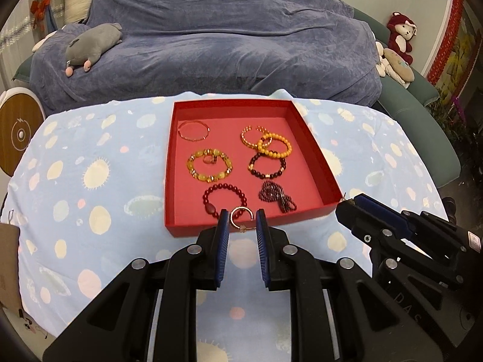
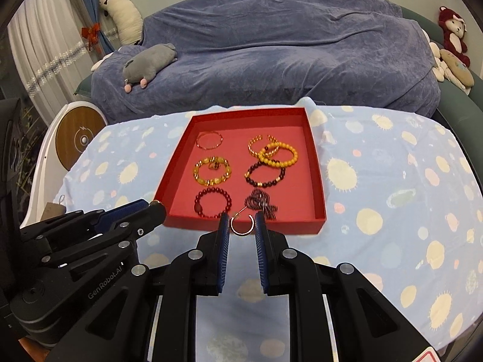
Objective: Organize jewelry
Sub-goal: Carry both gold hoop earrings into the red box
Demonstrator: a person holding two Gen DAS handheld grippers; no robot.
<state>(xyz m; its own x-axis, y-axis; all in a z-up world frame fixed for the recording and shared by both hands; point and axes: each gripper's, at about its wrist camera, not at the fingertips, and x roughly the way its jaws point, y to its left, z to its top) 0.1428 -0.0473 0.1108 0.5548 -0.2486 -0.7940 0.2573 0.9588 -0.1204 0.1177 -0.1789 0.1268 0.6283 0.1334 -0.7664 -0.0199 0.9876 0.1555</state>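
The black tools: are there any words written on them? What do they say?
"GenRobot.AI": pale letters on the body of the left tool, seen from the right wrist view.
"D A S": faint letters on the body of the right tool, seen from the left wrist view; likely part of a longer word.
Small label on the right tool: too blurred to read.

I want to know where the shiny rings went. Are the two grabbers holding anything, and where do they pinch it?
Yes. The left gripper pinches a hoop earring by its sides; the right gripper pinches another hoop earring likewise.

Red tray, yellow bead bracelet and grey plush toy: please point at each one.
red tray [image 1: 314, 157], left wrist view, right wall.
yellow bead bracelet [image 1: 285, 143], left wrist view, beads on its right side.
grey plush toy [image 2: 151, 60], right wrist view, body.
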